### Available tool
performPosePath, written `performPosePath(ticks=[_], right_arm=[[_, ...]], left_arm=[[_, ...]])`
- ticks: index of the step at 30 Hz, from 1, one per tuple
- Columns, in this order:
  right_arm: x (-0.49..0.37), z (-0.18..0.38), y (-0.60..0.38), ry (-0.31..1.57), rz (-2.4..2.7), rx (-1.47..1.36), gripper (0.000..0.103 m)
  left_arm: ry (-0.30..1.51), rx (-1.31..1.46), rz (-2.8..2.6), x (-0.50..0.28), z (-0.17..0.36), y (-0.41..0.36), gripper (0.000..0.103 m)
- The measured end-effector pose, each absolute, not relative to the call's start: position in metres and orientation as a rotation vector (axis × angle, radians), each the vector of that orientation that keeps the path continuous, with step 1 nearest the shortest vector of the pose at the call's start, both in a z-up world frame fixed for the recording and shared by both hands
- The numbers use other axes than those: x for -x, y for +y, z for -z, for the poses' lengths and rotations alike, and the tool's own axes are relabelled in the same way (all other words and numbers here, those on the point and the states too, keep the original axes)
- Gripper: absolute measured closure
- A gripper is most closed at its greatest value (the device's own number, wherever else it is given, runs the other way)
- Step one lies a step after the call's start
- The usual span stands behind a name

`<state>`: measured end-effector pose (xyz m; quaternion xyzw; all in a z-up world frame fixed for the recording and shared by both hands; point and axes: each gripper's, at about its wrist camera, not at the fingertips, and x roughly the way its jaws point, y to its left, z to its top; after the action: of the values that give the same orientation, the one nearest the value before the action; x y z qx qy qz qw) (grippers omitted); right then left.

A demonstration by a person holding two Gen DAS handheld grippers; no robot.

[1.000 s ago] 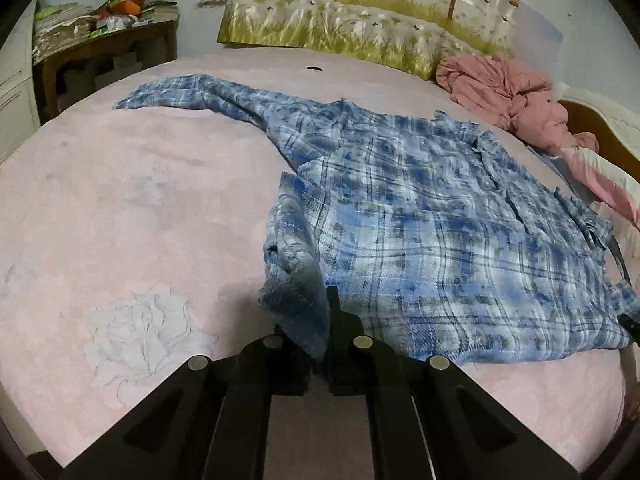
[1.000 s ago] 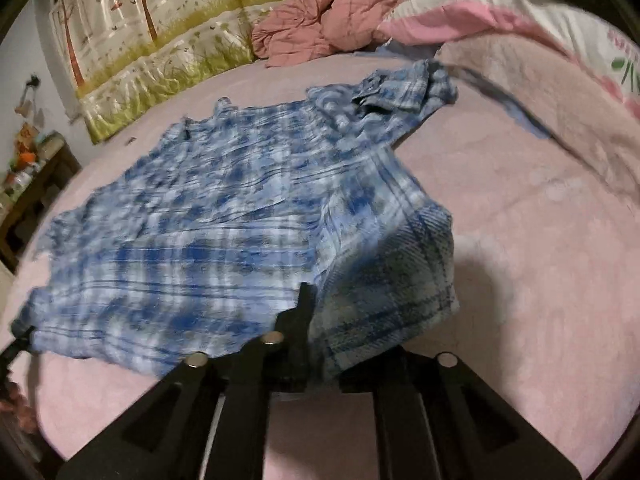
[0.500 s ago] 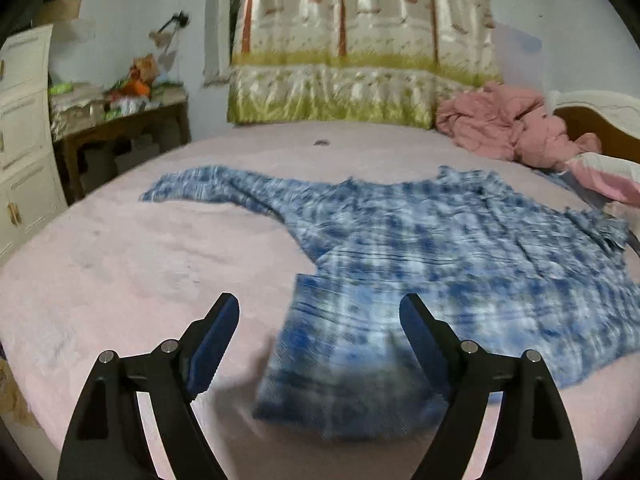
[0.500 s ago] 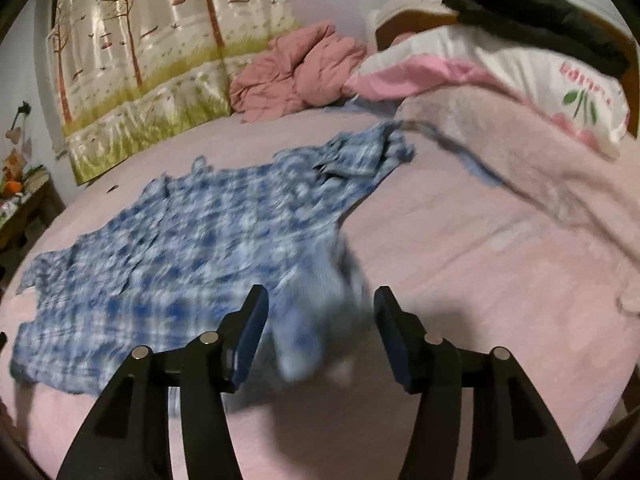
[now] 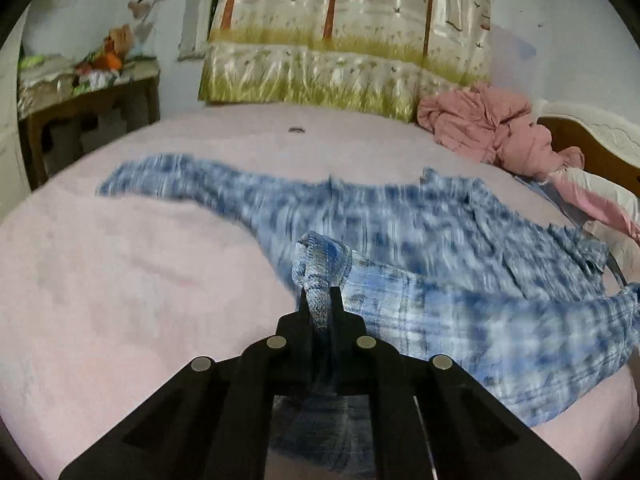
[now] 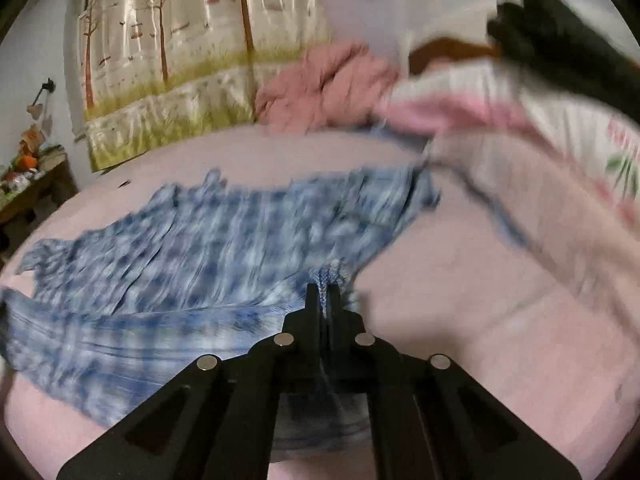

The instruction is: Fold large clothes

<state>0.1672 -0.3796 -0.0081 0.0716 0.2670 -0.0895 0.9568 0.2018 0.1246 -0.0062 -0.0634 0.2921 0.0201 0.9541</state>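
Observation:
A large blue and white plaid shirt (image 5: 420,248) lies spread on the pink bed (image 5: 120,280), one long sleeve stretched to the far left. My left gripper (image 5: 319,300) is shut on a bunched fold of the shirt's near left edge, and the cloth rises off the bed with it. In the right wrist view the same shirt (image 6: 192,248) shows blurred. My right gripper (image 6: 322,296) is shut on a pinch of the shirt's near right edge, also lifted. The near hem hangs between both grips.
A crumpled pink garment (image 5: 492,128) and pillows (image 6: 540,120) lie at the bed's far right by a wooden headboard (image 5: 580,148). A tree-print curtain (image 5: 344,40) hangs behind. A cluttered wooden side table (image 5: 84,104) stands at the far left. A small dark item (image 5: 297,130) lies on the bed.
Both grippers let go of the shirt's near corners, opened wide, then shut again on the near edge. Both have risen, lifting the hem off the bed.

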Motion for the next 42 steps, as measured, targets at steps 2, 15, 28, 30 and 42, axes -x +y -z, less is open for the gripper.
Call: performPosePath(ticks=[2,15,28,30,42], right_arm=[[-0.185,0.015,-0.381,0.579,0.193,-0.147,0.101],[-0.187,0.036,-0.411,0.674,0.235,-0.258,0.080],[-0.260,-0.027,-0.401,0.687,0.162,-0.118,0.054],[-0.295,-0.019,-0.394,0.758,0.158,-0.058,0.054],[-0.371,0.055,-0.437,0.923,0.348,0.027,0.066]], left_arm=[[0.610,0.101,-0.065,-0.217,0.009,0.122,0.096],[0.596,-0.008,-0.174,-0.216,0.031,0.107,0.036],[0.415,0.074,-0.042,-0.248,-0.045,0.049,0.017],[0.429,0.083,-0.057,-0.268,-0.037,0.039,0.017],[0.564,0.115,-0.011,-0.313,0.037,0.028,0.017]])
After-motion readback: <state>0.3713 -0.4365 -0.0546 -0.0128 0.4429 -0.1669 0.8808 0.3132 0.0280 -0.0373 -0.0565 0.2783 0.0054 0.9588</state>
